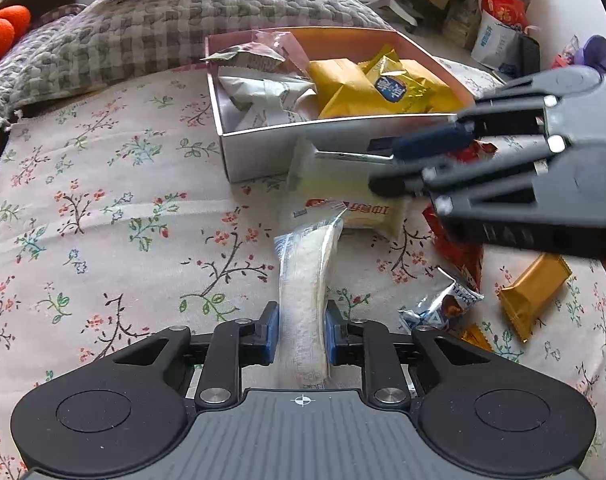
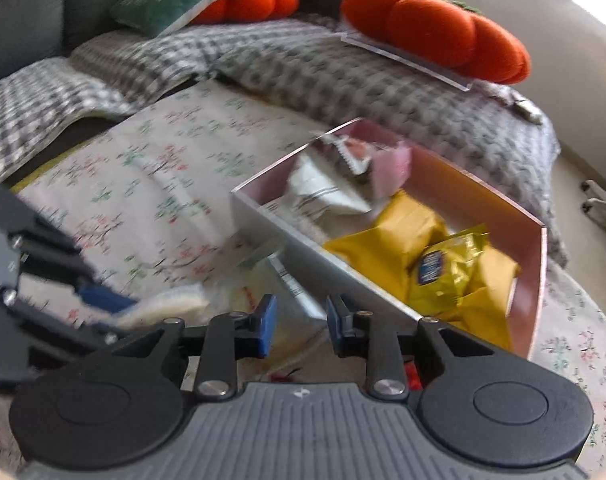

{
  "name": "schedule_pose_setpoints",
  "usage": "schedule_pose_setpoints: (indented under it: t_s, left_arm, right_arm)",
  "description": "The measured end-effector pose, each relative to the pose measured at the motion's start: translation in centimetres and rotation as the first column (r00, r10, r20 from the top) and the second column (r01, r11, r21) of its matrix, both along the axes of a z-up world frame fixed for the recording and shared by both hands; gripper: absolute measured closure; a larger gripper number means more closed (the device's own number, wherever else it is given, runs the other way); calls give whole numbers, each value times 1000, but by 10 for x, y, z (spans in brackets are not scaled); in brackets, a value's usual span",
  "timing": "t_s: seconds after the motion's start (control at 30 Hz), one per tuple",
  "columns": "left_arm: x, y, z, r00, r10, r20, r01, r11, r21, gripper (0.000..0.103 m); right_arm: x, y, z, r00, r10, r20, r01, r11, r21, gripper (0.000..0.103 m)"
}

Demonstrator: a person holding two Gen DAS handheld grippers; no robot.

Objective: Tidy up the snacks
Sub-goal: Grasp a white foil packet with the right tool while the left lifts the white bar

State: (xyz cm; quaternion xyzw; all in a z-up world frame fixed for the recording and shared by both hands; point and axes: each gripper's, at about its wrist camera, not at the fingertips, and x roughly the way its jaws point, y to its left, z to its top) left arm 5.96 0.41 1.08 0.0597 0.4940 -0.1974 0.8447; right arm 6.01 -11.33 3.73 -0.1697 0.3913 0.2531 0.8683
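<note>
Open pink box sat on the bed, yellow packs at one end, white packs at the other. A clear-wrapped wafer pack and pale cake pack lay before it; red, blue-white and gold packs lay scattered alongside.

We read "RUFFL" on the blue-and-silver packet. Chinese characters mark the cream packet and yellow packet, too blurred to read.
</note>
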Motion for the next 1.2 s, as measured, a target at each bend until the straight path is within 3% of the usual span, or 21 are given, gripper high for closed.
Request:
schedule_pose_setpoints:
  t_s: [0.13, 0.2, 0.27, 0.3, 0.4, 0.5, 0.67, 0.87, 1.2]
  left_arm:
    - [-1, -1, -1, 1000, -2, 1, 2, 1000, 10, 83]
    - [0, -1, -1, 1000, 3, 0, -3, 1000, 9, 83]
    - [0, 0, -2, 1000, 7, 0, -7, 1000, 10, 83]
    - [1, 0, -2, 1000, 9, 0, -9, 1000, 11, 84]
    - [1, 0, -2, 1000, 13, -1, -13, 1000, 11, 84]
    - [0, 0, -2, 1000, 12, 0, -12, 1000, 12, 84]
    - [1, 2, -2, 1000, 22, 0, -22, 1000, 13, 84]
    - [4, 8, 0, 999, 47, -4, -47, 999, 1, 86]
    - [4, 17, 12, 995, 98, 11, -97, 992, -78, 86]
  right_arm:
    - [-3, 8, -6, 999, 25, -25, -25, 999, -27, 76]
    - [0, 7, -7, 1000, -13, 4, 13, 999, -53, 67]
    - [4, 2, -7, 999, -53, 3, 53, 998, -40, 43]
    - [6, -1, -7, 997, -71, -10, 71, 997, -23, 41]
    - [18, -9, -17, 986, -101, -133, 109, 993, 51, 52]
    - [26, -14, -25, 967, -147, -210, 172, 979, 108, 54]
    - [28, -20, -23, 944, -122, -305, 213, 934, 287, 81]
    - [24, -11, -14, 950, -99, -296, 200, 921, 333, 91]
    - [24, -20, 17, 951, -160, -265, 250, 901, 354, 92]
